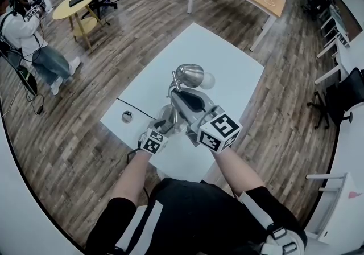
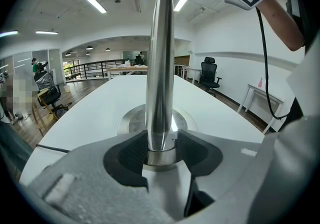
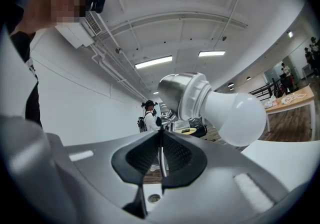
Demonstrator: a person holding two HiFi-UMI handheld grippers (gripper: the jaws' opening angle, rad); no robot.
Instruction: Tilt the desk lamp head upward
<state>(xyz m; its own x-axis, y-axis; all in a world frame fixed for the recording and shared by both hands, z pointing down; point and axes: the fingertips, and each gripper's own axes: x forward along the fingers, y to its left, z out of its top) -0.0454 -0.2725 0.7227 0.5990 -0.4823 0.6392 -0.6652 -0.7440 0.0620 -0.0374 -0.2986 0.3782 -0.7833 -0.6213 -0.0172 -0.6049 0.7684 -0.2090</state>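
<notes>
The left gripper (image 2: 161, 155) clamps the lamp post (image 2: 160, 68) near the tabletop's (image 1: 227, 60) near edge. The right gripper (image 3: 161, 155) pinches the thin rod (image 1: 176, 82) behind the lamp head (image 3: 182, 95).

Lamp pole (image 2: 160, 68) glossy polished metal, lamp head (image 3: 175, 93) brushed metal, bulb (image 3: 237, 115) matt white. My left gripper (image 2: 161, 140) and right gripper (image 3: 161, 140): matt grey plastic, black ribbed pads. Thin rod (image 1: 176, 82) shiny metal, table (image 1: 193, 49) smooth white, floor (image 1: 142, 3) wood.

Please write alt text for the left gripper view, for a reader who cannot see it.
The left gripper is clamped on a desk lamp's shiny upright pole, just above its round base on a white table. An open office lies behind.
</notes>
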